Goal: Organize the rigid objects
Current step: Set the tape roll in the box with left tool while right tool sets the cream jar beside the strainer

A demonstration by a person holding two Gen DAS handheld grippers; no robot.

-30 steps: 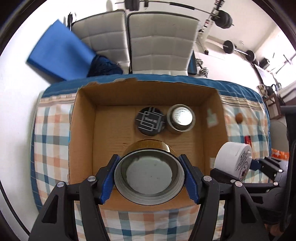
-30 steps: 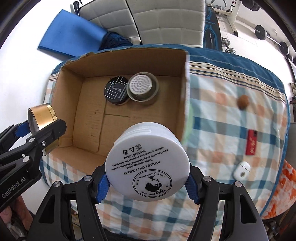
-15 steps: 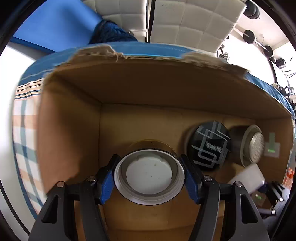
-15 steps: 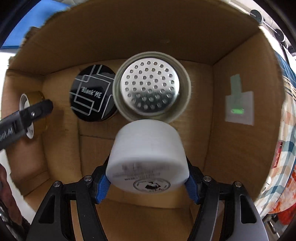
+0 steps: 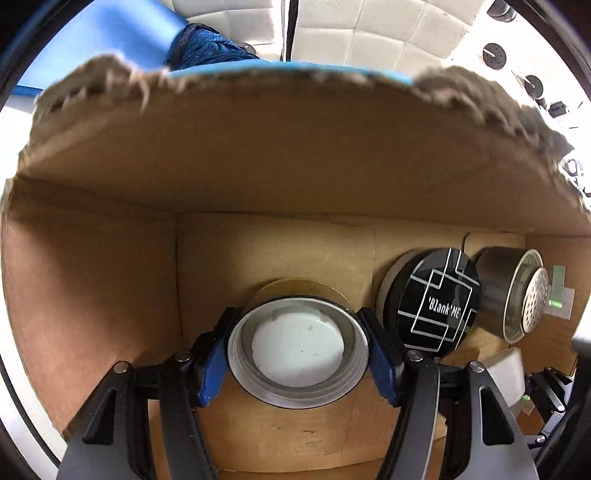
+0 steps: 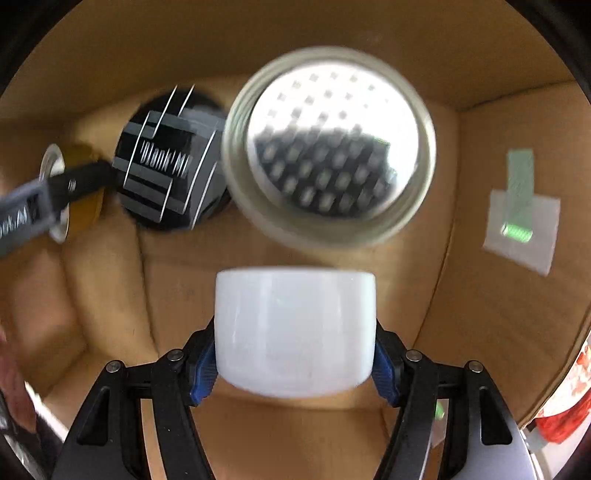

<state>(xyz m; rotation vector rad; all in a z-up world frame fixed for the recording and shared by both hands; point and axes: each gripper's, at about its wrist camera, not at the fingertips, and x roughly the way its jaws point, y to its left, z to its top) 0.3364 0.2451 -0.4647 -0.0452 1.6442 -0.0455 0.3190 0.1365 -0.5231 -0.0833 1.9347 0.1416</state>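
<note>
Both grippers are down inside a cardboard box (image 5: 258,166). My left gripper (image 5: 297,350) is shut on a gold jar (image 5: 297,347) with a white inside, held near the box's left wall. My right gripper (image 6: 295,354) is shut on a white cream jar (image 6: 295,328), low over the box floor (image 6: 295,435). Just beyond it stand a black "Blank ME" tin (image 6: 166,162) and a metal canister with a perforated lid (image 6: 328,144). In the left wrist view the tin (image 5: 436,299) and canister (image 5: 517,295) sit to the right, with the white jar (image 5: 506,373) at the edge.
The box's walls close in on all sides, its far rim torn (image 5: 110,70). A taped patch with a green mark (image 6: 521,218) is on the right wall. White padded chairs (image 5: 369,33) and a blue mat (image 5: 110,33) lie beyond the box.
Both grippers have dropped from above the box down into it, each still holding its jar. The white jar has come close to the canister, and the box walls now fill both views.
</note>
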